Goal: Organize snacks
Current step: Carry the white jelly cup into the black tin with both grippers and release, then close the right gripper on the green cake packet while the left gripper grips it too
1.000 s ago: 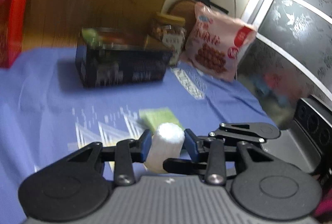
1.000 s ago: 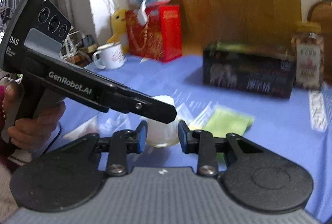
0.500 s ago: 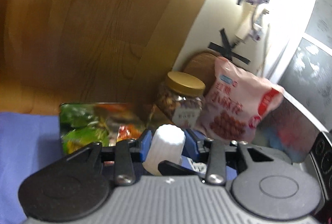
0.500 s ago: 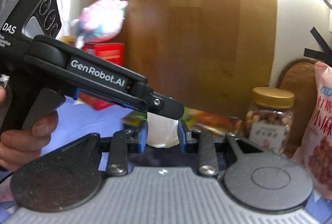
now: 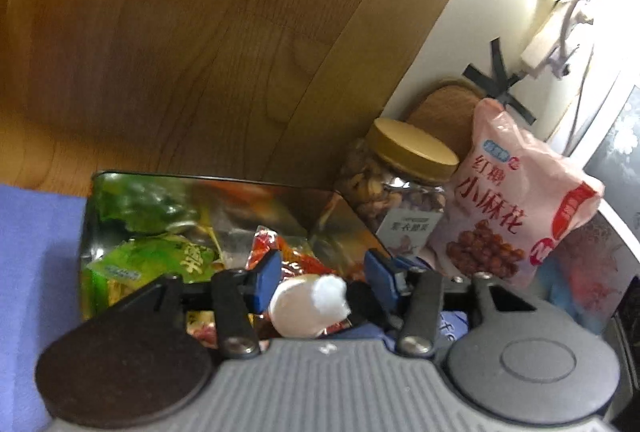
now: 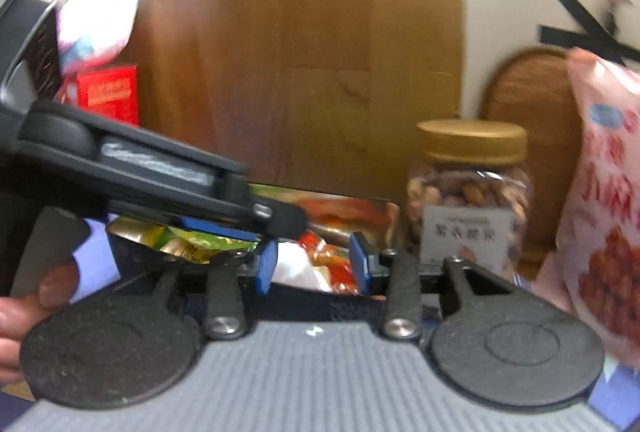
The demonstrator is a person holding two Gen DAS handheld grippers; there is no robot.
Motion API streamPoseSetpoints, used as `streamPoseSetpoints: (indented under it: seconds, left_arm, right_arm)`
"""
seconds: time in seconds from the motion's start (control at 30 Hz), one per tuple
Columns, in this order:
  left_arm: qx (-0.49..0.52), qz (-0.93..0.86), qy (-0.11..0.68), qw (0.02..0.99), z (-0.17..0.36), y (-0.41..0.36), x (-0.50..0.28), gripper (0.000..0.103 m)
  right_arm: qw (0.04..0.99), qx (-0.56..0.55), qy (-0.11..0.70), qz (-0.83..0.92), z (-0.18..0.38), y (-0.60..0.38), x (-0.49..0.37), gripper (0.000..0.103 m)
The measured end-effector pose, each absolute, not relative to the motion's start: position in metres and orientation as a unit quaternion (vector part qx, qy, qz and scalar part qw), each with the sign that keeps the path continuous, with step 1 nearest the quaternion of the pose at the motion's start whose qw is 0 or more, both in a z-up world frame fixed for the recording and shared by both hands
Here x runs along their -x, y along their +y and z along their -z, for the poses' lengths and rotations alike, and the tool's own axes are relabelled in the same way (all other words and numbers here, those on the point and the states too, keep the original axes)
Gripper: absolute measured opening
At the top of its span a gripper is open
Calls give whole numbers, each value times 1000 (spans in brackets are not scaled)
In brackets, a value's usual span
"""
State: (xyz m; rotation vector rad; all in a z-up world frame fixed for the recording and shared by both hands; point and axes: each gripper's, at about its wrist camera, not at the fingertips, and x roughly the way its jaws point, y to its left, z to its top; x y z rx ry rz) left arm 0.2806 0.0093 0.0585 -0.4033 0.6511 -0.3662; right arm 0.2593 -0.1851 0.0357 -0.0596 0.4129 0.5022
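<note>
An open metal tin [image 5: 200,179] holds green and red snack packets [image 5: 160,260]. My left gripper [image 5: 320,282] hangs over it. Its jaws are opening, and a small white snack cup [image 5: 308,302] lies tipped between them, clear of both pads. In the right wrist view my right gripper [image 6: 313,266] is over the same tin [image 6: 352,201]. Its jaws are opening too, and the white cup [image 6: 294,266] has dropped low, near its left pad. The left gripper's body [image 6: 160,175] crosses in front from the left, held by a hand [image 6: 24,308].
A nut jar with a gold lid [image 5: 404,187] and a pink snack bag [image 5: 516,203] stand right of the tin. A red box [image 6: 108,95] and a plush toy [image 6: 96,19] sit far left. A wooden panel [image 5: 200,31] rises behind, and a blue cloth [image 5: 36,252] covers the table.
Both grippers carried the white cup from the blue cloth to above the tin. Their jaws have widened, and the cup has tipped over and sunk between them.
</note>
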Motion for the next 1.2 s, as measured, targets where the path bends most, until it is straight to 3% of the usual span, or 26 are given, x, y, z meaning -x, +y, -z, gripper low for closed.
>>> streamPoseSetpoints:
  seconds: [0.17,0.43,0.6,0.73,0.93,1.2]
  left_arm:
    - [202,204,304,908,-68,24,-239,47]
    - [207,237,377,871,-26,28,-163,47]
    - [256,243,415,838,1,34,-137,47]
    - [259,248,415,836,4,32,-126,46]
    - [269,269,420,824,6,33,-106,39]
    - [270,272,417,824,7,50,-61,39]
  right_arm:
    - [949,-47,198,-241,-34,-221,-220,42]
    - [867,-196,339,-308,10,-252,-176,42]
    - [841,-236,367,-319,18,-248,-152,42]
    - [840,-220,367,-335,13,-237,-136,42]
    - [844,-187,365,-346,12,-227,-112,34]
    - [827,-145,371,-396,11,-211,-88,31]
